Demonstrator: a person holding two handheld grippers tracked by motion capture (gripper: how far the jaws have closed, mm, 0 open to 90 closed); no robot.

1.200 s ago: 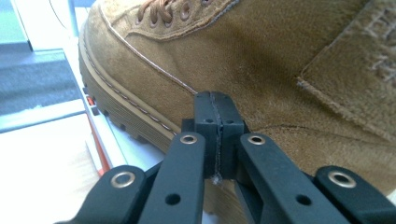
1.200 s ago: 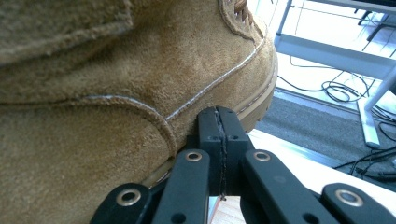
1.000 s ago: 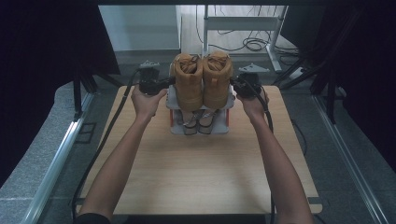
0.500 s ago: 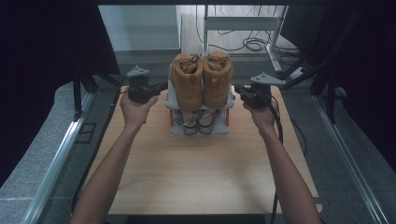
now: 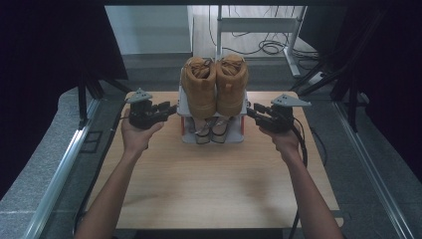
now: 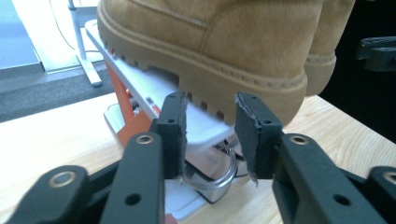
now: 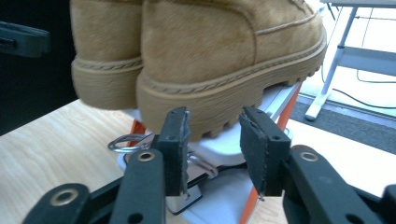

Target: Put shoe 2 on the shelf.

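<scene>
Two tan boots stand side by side on the top shelf of a white and orange rack at the back middle of the wooden table. Silvery strapped shoes lie on the lower tier. My left gripper is level beside the rack's left edge, and my right gripper mirrors it on the right. Both have just been opening and grip nothing. In the left gripper view the open gripper frames the white shelf under a boot sole. In the right gripper view the open gripper faces the other boot.
The wooden table stretches bare toward the person. Metal rails run along its left and right sides. A desk frame with loose cables stands on the floor behind the rack.
Both hands have drawn outward from the boots' sides and slightly toward the person. The jaws of both grippers went from shut to open.
</scene>
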